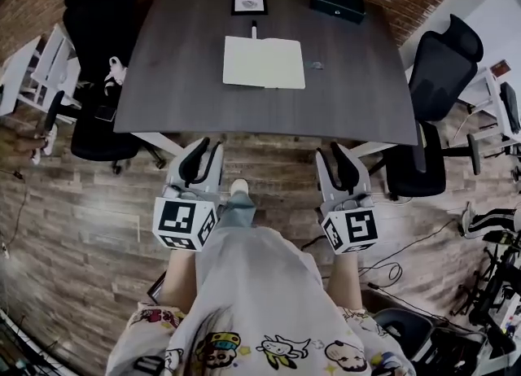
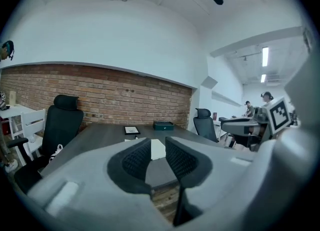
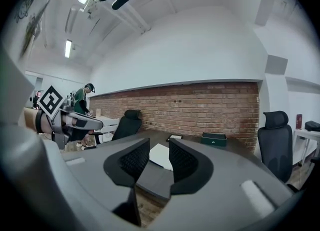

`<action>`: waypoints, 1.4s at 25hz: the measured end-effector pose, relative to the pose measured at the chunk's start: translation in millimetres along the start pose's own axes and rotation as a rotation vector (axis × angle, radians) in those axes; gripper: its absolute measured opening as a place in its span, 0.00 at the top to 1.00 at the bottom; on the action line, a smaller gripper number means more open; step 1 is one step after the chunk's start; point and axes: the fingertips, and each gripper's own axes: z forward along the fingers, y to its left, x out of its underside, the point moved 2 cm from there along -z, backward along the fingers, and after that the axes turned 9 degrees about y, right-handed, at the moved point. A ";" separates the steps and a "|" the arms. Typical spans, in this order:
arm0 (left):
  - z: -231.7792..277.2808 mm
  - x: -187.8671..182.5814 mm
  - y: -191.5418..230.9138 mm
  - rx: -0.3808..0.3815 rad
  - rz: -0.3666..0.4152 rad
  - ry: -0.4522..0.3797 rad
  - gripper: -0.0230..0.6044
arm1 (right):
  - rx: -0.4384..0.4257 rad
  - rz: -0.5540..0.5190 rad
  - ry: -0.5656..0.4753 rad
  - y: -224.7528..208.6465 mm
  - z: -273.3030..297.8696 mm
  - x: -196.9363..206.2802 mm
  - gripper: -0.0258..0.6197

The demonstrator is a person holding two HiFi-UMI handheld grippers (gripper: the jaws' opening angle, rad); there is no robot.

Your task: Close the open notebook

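Observation:
An open notebook [image 1: 264,63] with pale blank pages lies flat in the middle of the dark grey table [image 1: 179,89]. Both grippers hang over the wooden floor, short of the table's near edge and apart from the notebook. My left gripper [image 1: 203,149] stands open with nothing between its fingers; my right gripper [image 1: 335,153] is open and empty too. In the left gripper view the notebook [image 2: 158,151] shows far off through the gap of the gripper [image 2: 158,144]. The right gripper view shows the notebook [image 3: 161,158] beyond the gripper [image 3: 159,147].
A pen [image 1: 253,31] lies just behind the notebook, a framed card [image 1: 249,0] and a dark green box [image 1: 337,2] sit at the far edge, and a small object [image 1: 317,65] rests right of the notebook. Black office chairs [image 1: 98,16] [image 1: 440,69] flank the table.

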 end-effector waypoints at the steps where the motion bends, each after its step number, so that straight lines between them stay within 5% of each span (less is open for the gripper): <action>1: 10.2 -7.5 7.1 0.005 0.001 -0.001 0.84 | 0.004 0.004 0.000 -5.2 11.6 -4.8 0.77; 16: 107.9 -45.5 110.4 0.078 -0.014 0.049 0.80 | 0.058 0.068 0.071 -30.0 145.2 -32.1 0.72; 25: 152.8 -36.6 121.5 0.101 -0.045 0.131 0.77 | 0.041 0.131 0.154 -61.4 186.5 -14.8 0.68; 35: 234.8 -68.1 127.5 0.026 -0.063 0.118 0.77 | -0.057 0.148 0.182 -132.8 262.5 -12.6 0.66</action>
